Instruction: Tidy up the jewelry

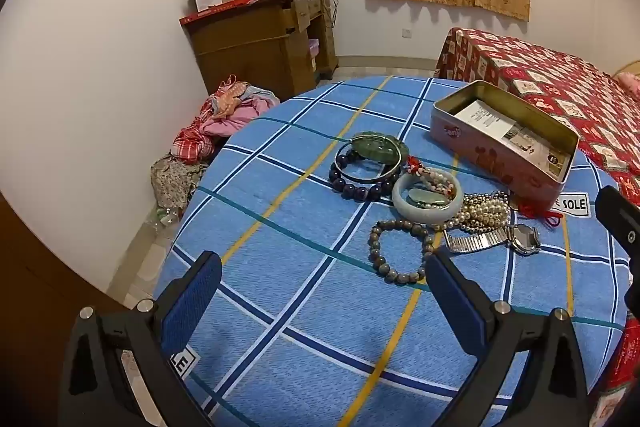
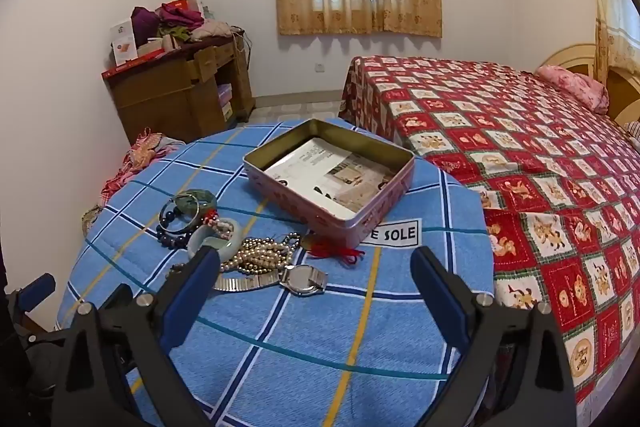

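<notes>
- The jewelry lay in a loose cluster on a blue checked tablecloth [image 1: 280, 307], left of an open pink tin [image 2: 280, 183] and near its front corner.
- Farthest back sat a green jade pendant [image 1: 374, 147] overlapped by a thin silver bangle [image 1: 370, 177] and a dark blue bead bracelet [image 1: 360, 191].
- Just in front of them lay a pale jade bangle [image 1: 404, 205] with a small green stone [image 1: 428, 197] inside its ring and a red-and-white beaded string [image 1: 420, 171] draped over it.
- A heap of pearl strands [image 2: 260, 257] touched that bangle; a red tassel cord [image 2: 340, 251] trailed beside the tin.
- A grey bead bracelet [image 1: 384, 267] lay nearest the left gripper, and a metal wristwatch [image 2: 304, 281] with its band stretched flat lay in front of the pearls.
- The tin held only printed paper [image 2: 332, 179].
- The left gripper [image 1: 324, 287] hovered above the cloth, angled down at the cluster, its jaws spread wide and gripping nothing; its right finger sat close to the grey bracelet.
- The right gripper [image 2: 316, 283] hovered likewise, jaws wide and bare, with the watch between its fingers in view, pointed toward the tin.
- A bed with a red patterned quilt [image 2: 520, 167] stood beside the table, and a cluttered wooden desk [image 2: 180, 95] against the far wall.
</notes>
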A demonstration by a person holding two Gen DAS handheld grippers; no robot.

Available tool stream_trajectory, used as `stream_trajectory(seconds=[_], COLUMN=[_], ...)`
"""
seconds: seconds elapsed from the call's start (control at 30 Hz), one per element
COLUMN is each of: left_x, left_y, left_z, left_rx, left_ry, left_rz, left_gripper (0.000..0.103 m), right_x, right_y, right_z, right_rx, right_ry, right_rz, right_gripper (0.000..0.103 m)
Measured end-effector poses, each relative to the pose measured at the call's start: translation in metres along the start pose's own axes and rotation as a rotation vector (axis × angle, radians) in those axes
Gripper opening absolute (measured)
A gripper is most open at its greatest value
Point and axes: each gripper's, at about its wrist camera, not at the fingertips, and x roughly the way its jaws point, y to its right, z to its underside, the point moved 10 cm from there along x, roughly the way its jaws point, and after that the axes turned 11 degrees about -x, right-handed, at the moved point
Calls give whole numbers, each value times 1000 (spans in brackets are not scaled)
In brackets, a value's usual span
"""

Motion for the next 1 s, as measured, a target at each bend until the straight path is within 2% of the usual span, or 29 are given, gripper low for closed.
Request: stream_trajectory(seconds=[0.2,0.3,0.57,0.73,0.77,0.87,1.0], left_x=[3,3,-28,-54,-54,-47,-14], left_y=[3,6,17,21,23,24,16], left_z=[-3,-5,-44,-62,-63,-59,-44], left_rx=[13,1,-45,-55,-50,-37,-22], left_ry=[1,4,128,208,209,186,82], left_rz=[8,38,140,184,186,169,104], left_gripper=[102,102,102,102,102,102,102], right_x=[4,6,-13,-16,-20,-16,-2], right_y=[7,10,8,14,16,21,32], right_z=[4,5,-21,-26,-29,-28,-12], right_rx=[-1,11,-18,5,-12,-27,-75], right_ry=[-7,-3,83,98,123,120,44], right_rz=[9,5,49,44,62,76,87], right_gripper=[98,98,98,98,98,98,98])
